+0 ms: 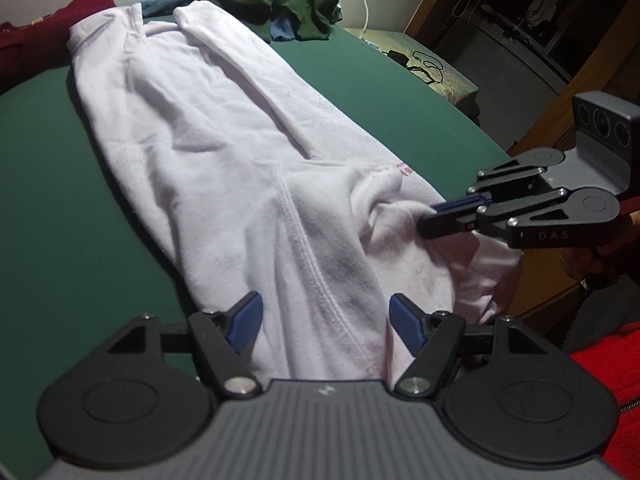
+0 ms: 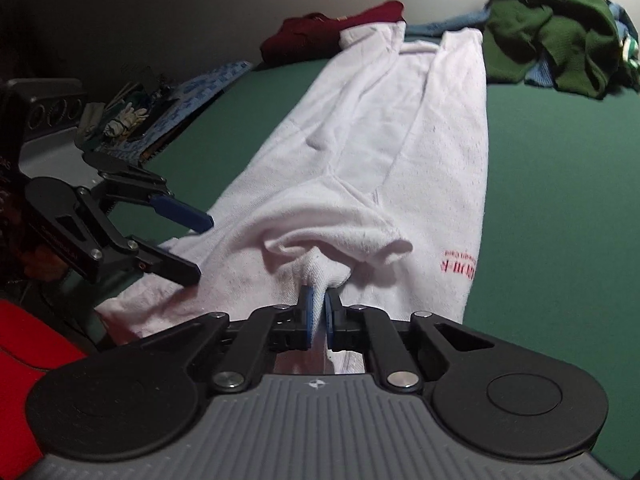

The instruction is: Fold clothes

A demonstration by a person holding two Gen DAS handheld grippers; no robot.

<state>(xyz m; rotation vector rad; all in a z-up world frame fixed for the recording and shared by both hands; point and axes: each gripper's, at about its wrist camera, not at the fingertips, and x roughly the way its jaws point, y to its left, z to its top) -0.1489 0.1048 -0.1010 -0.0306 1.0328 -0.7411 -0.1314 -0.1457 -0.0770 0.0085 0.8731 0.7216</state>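
White sweatshirt (image 1: 224, 152) spread lengthwise on the green table (image 1: 48, 200), sleeves folded in along the body, near end bunched and rumpled. Soft, limp, fairly light; bound to sag and crease wherever unsupported, so best gripped at thick seams or hem edges, both corners at once. Right tongs (image 2: 318, 312) closed tight on a pinch of cloth at the near end. Left tongs (image 1: 326, 320) spread wide over the fabric, gripping nothing. Green (image 2: 552, 20) and dark red (image 2: 332, 36) clothes heaped at the far end.
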